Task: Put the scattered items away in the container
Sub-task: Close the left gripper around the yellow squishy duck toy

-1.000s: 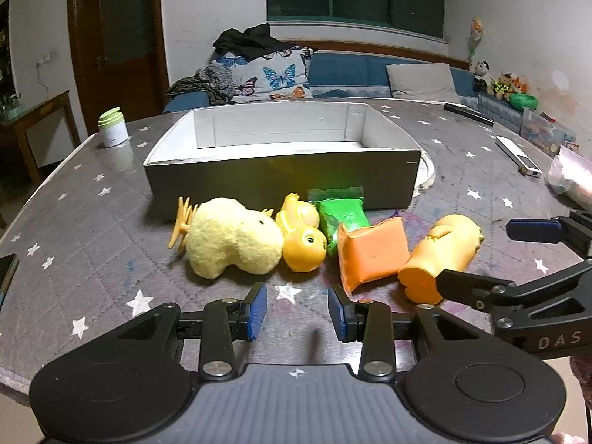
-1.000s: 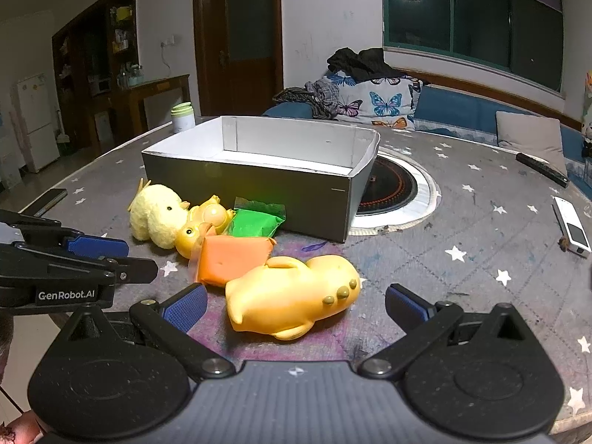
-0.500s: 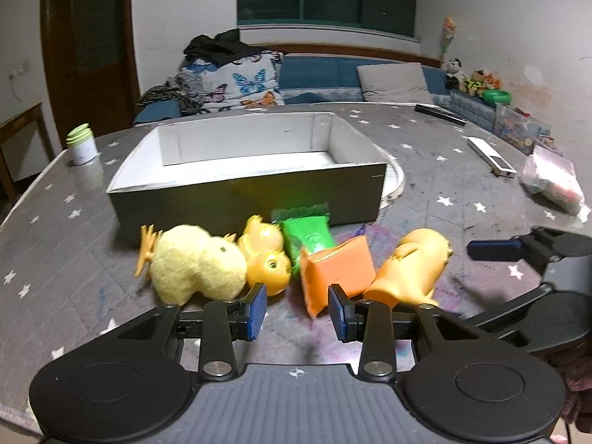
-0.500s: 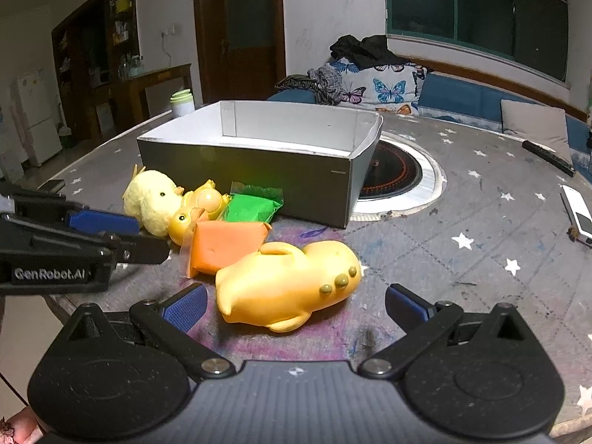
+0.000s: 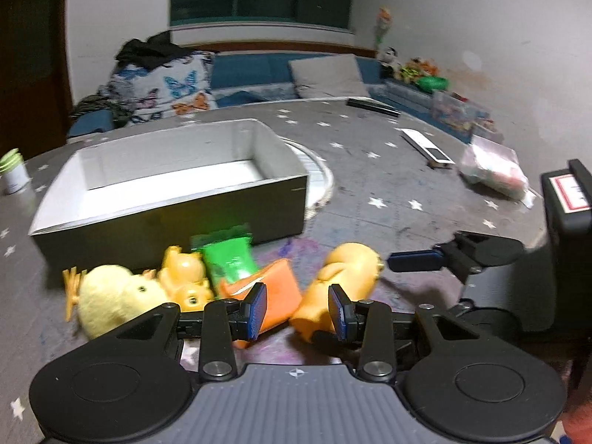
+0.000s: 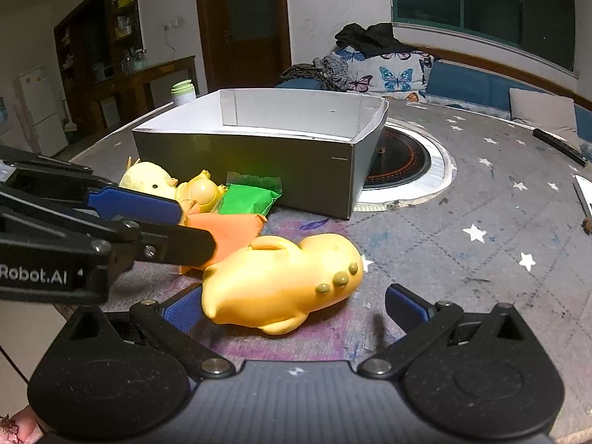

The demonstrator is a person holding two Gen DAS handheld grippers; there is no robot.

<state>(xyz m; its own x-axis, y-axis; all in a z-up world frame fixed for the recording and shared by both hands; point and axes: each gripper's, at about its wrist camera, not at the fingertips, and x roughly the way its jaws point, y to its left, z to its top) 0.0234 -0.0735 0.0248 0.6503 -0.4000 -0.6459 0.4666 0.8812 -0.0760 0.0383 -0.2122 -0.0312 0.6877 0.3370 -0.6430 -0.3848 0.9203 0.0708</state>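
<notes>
An open grey box (image 5: 177, 188) with a white inside stands on the table; it also shows in the right wrist view (image 6: 266, 148). In front of it lie a fluffy yellow chick (image 5: 111, 296), a small orange duck (image 5: 185, 273), a green packet (image 5: 229, 262), an orange packet (image 5: 281, 296) and a big yellow rubber toy (image 6: 281, 281). My left gripper (image 5: 296, 310) is open, low over the orange packet and the yellow toy (image 5: 340, 277). My right gripper (image 6: 288, 307) is open wide around the yellow toy, not touching it.
A round burner (image 6: 403, 162) is set in the table right of the box. A green-lidded jar (image 6: 183, 90) stands behind the box. A white remote (image 5: 425, 146), a black remote (image 5: 373, 105) and a plastic bag (image 5: 495, 172) lie at the right.
My left gripper has moved right and forward, closer to the orange packet and yellow toy. My right gripper has moved in so the yellow toy lies between its fingers.
</notes>
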